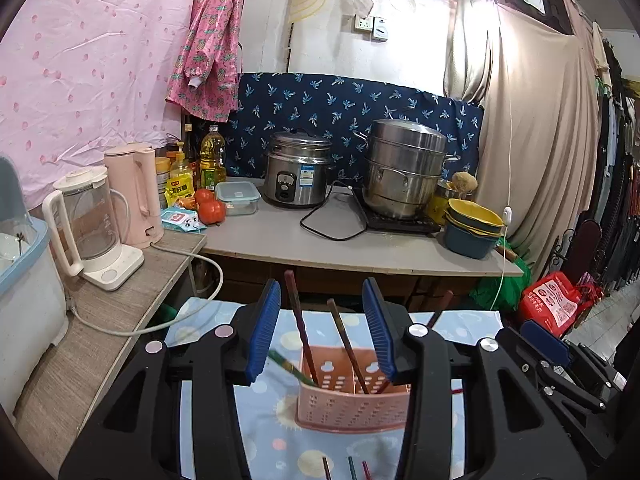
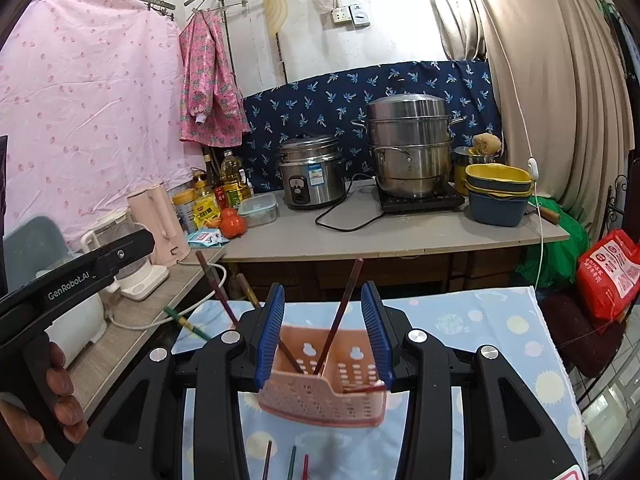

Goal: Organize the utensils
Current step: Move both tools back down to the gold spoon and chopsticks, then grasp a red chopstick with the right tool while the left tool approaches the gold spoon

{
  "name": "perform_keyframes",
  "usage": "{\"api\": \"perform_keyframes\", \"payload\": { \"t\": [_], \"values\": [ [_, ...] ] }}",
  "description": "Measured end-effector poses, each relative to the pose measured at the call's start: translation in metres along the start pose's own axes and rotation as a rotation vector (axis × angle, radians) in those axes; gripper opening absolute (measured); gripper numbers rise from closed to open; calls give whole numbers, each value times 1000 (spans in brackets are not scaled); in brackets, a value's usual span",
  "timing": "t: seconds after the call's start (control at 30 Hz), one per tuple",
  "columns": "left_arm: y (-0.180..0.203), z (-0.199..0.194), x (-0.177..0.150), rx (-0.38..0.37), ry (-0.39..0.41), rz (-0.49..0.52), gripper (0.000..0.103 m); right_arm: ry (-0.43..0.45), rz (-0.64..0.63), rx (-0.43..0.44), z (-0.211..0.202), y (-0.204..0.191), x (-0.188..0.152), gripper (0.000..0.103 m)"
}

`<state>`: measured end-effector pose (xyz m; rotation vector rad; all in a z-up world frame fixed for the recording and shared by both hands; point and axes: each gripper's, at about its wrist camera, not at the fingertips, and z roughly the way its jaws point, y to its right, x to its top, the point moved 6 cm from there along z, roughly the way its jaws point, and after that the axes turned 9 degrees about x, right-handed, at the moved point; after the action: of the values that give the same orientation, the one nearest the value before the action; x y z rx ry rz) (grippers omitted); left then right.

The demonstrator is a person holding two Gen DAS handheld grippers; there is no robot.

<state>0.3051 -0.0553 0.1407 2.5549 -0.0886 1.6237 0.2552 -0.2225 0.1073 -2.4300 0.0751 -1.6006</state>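
Left wrist view: looks forward along the left gripper (image 1: 325, 330), tilted somewhat down, close above the pink slotted basket (image 1: 352, 400) on the blue dotted cloth (image 1: 280, 452), with the counter and rice cooker (image 1: 298, 174) farther ahead and the right gripper's body at the right edge. Right wrist view: same forward, slightly downward heading along the right gripper (image 2: 324, 330), set to the right of the first, equally near the basket (image 2: 320, 394), with the other tool's black arm and a hand (image 2: 52, 396) at its left edge. Shared: basket, cloth (image 2: 480, 332), cooker (image 2: 312, 172), steel steamer pot (image 1: 404, 168) (image 2: 412, 148) and the back wall.
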Motion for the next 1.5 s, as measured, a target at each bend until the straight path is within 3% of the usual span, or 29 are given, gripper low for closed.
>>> {"api": "perform_keyframes", "payload": {
  "t": [0.3,0.77,1.03,1.2,1.5],
  "values": [
    [-8,-26,-52,2,-65,4,41,-57,-22,-14,-36,-8,-50,40],
    [-32,-44,-211,29,-324,14,41,-316,93,-1,-69,-7,-209,40],
    [-29,-63,-292,5,-459,21,41,-407,90,-18,-81,-17,-273,34],
    [-31,-69,-319,4,-510,9,41,-435,81,-15,-80,-25,-291,26],
    [-28,-77,-326,-9,-522,7,41,-461,73,12,-75,-37,-300,19]
  ]
}}
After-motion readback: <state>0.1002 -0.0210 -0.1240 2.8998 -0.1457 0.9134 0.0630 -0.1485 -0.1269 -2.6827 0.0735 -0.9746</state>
